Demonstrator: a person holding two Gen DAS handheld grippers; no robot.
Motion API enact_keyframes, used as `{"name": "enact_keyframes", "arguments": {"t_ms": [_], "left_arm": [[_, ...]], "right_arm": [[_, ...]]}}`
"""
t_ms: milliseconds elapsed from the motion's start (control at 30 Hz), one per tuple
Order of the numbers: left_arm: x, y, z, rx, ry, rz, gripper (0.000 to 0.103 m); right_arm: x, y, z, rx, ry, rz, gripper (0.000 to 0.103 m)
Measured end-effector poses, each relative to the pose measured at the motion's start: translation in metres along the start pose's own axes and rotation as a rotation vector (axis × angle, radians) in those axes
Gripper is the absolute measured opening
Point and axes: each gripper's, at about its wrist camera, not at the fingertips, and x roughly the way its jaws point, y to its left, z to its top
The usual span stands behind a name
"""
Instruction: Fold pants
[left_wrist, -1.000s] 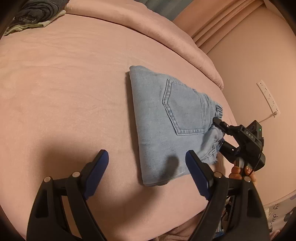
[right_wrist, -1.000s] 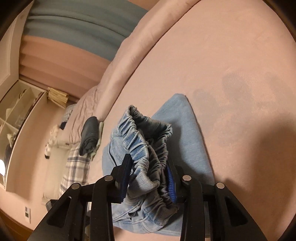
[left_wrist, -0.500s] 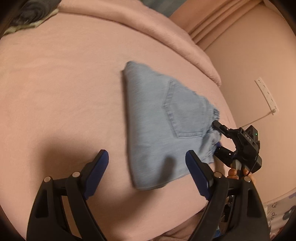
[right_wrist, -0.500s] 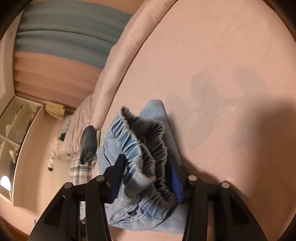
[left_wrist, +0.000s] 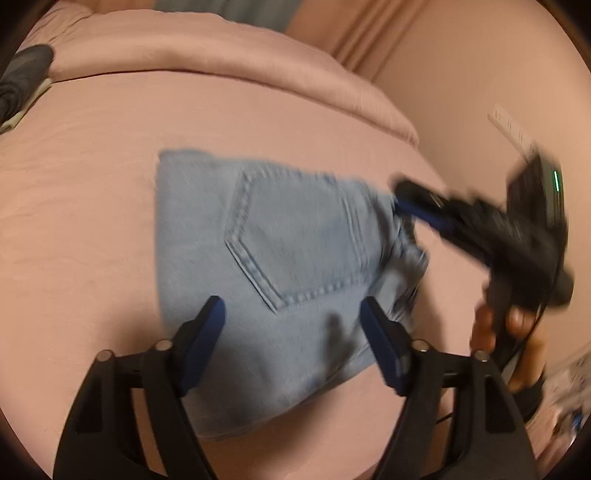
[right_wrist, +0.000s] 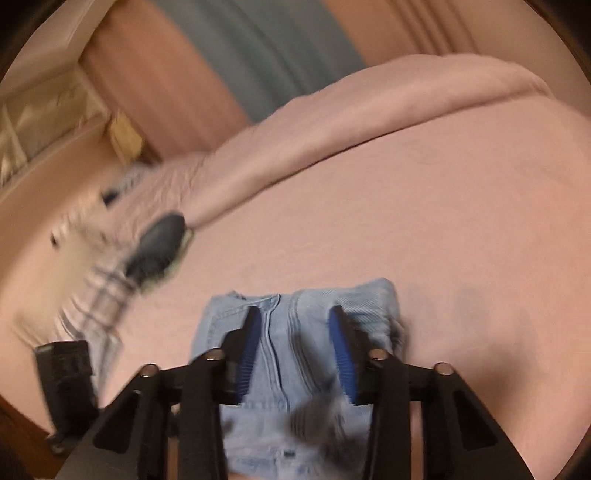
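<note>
While the folded jeans (left_wrist: 280, 266) lie flat on the pink bed (left_wrist: 81, 206), the left claw (left_wrist: 291, 325) hovers wide above them, and the right claw (right_wrist: 295, 328), jaws apart, straddles their waistband end.

Open bed (left_wrist: 81, 221) w/ far duvet roll (left_wrist: 221, 55).

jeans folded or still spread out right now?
Folded. The jeans lie as one compact stack on the bed, back pocket up, no legs trailing. The right gripper sits at the waistband end; its grip is too blurred to judge.
</note>
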Motion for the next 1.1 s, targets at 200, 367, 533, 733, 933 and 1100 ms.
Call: {"name": "enact_keyframes", "arguments": {"t_ms": [200,367,533,733,933,1100], "left_arm": [[0.015,0.007,-0.012,0.056,0.040,0.005,0.066],[0.002,0.018,-0.013,0.010,0.031,-0.039,0.068],[-0.012,0.032,-0.016,-0.069,0.017,-0.112,0.067],[-0.025,0.037,-0.024,-0.106,0.030,-0.095,0.066],[-0.049,0.045,-0.041,-0.120,0.010,-0.056,0.072],[-0.046,0.060,-0.056,-0.190,0.043,-0.074,0.071]], "right_arm": [[0.050,-0.031,-0.001,0.016,0.129,-0.108,0.007],[0.019,-0.018,0.004,0.039,0.067,-0.037,0.008],[0.011,0.017,-0.034,-0.142,0.186,0.060,0.008],[0.012,0.028,-0.080,-0.283,0.197,-0.065,0.009],[0.008,0.039,-0.049,-0.160,0.228,0.078,0.049],[0.047,0.073,-0.019,-0.134,0.221,0.188,0.049]]}}
